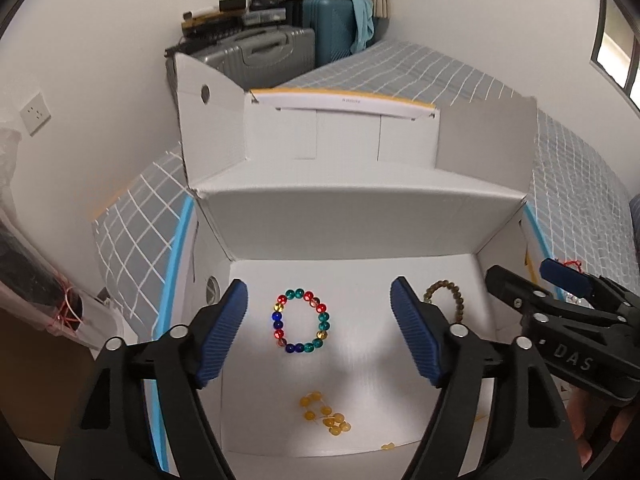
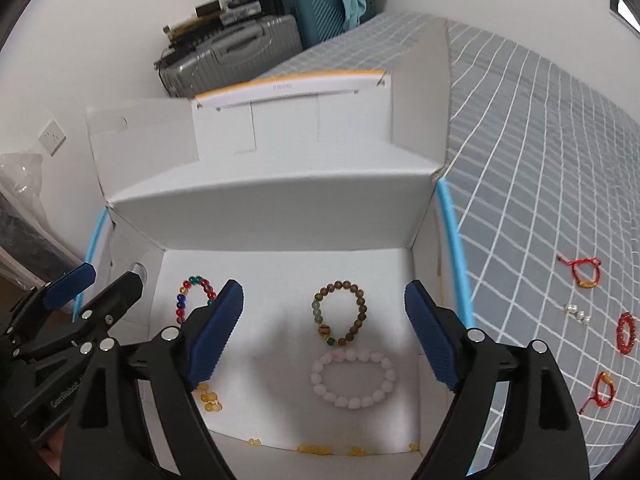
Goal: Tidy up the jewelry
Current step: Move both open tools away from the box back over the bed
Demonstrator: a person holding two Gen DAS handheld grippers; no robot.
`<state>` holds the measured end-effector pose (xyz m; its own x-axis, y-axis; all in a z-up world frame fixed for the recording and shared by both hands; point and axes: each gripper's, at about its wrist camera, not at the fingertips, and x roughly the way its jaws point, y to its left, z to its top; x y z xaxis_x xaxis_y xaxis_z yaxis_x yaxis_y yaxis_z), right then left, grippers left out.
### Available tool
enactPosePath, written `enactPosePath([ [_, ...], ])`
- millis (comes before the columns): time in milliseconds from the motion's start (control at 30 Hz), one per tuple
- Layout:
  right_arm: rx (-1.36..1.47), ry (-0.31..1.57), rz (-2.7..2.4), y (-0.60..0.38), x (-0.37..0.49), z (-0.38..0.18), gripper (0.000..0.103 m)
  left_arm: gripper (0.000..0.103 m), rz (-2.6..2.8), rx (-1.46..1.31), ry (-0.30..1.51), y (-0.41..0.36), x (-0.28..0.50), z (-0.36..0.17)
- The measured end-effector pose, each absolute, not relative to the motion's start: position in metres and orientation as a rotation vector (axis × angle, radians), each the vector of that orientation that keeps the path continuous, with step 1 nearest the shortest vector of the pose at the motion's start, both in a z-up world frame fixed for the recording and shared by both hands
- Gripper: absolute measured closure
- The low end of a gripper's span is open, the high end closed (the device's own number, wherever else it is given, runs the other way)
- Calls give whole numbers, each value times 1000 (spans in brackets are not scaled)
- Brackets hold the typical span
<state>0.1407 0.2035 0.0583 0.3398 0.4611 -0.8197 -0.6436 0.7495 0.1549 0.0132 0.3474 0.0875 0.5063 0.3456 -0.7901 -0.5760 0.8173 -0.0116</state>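
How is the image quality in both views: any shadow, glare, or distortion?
Left wrist view: soft grey shadow on the box floor below the multicoloured bracelet; black fisheye corners. Right wrist view: claw shadow left of the pink bracelet; the bedspread grid bends strongly; no harsh glare.

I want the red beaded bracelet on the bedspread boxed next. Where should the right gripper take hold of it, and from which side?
Come straight down with the right gripper, jaws open, and pinch one arc of the red beaded bracelet across the bead strand. It lies flat as an open ring on the checked bedspread, so one finger can probably drop inside the loop.
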Motion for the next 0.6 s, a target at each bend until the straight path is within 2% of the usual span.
enactPosePath([
  [100, -208, 942, 711, 194, 137, 73, 13, 23, 566, -288, 858, 344, 12, 95],
  [200, -222, 882, 664, 183, 134, 85, 9, 12, 566, -274, 832, 337, 12, 101],
  [600, -198, 809, 527, 108, 152, 98, 8, 6, 511, -235, 810, 293, 36, 114],
])
